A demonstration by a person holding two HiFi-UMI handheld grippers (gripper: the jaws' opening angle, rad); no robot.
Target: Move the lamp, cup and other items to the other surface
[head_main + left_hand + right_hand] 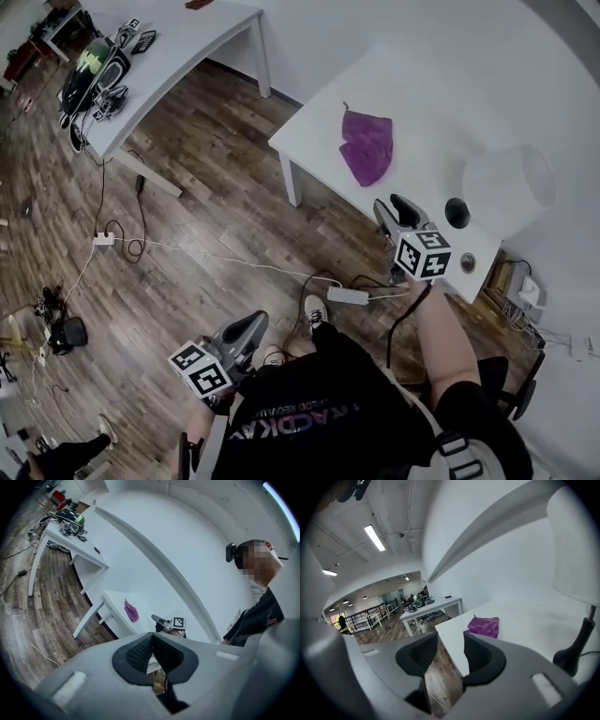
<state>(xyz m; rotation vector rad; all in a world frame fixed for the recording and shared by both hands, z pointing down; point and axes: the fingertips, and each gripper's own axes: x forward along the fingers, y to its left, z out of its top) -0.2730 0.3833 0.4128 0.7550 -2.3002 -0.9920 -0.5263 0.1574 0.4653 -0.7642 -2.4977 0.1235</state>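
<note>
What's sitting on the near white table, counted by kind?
lamp: 1
purple cloth: 1
small round object, too small to identify: 1
Total: 3

Wood-plank floor (pixel 216 187), white walls (pixel 422 28). White table (pixel 412 103) just ahead of the right gripper (pixel 394 208); cluttered white desk (pixel 187 47) far beyond.

cloth (pixel 366 147) on table (pixel 314 141), lamp (pixel 506 192) right of it
</note>
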